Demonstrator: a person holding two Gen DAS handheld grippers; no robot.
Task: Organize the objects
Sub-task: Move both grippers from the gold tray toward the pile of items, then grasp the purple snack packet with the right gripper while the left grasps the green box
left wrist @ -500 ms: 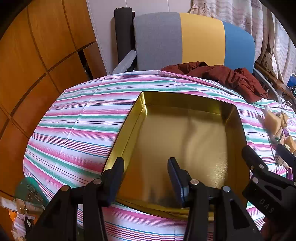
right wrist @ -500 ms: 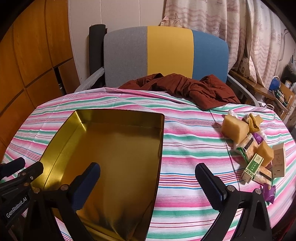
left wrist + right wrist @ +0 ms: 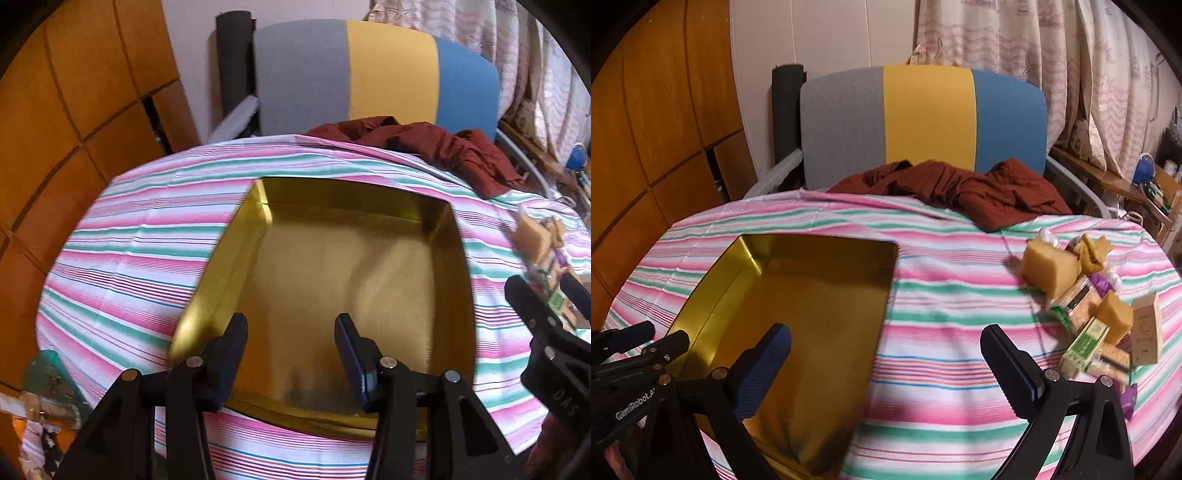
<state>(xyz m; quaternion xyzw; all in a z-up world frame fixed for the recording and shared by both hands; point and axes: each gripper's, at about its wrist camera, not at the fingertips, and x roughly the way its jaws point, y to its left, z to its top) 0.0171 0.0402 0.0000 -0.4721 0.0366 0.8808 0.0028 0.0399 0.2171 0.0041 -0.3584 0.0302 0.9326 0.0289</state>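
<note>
Fingers of the left gripper stand spread, empty, over the gold tray; right gripper fingers gape wide, snack packets lying just right of them on the striped table.

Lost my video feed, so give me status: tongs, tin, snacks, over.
Left tongs open, empty, over gold tin. Right tongs open, empty. Tin bare inside. Snack pile on striped cloth, right of tin. Path clear.

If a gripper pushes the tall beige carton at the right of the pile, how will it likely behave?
The beige carton stands upright on a narrow base, so it probably tips easily. It looks like thin card, likely light. It leans near the snack packets, which may shift with it.
</note>
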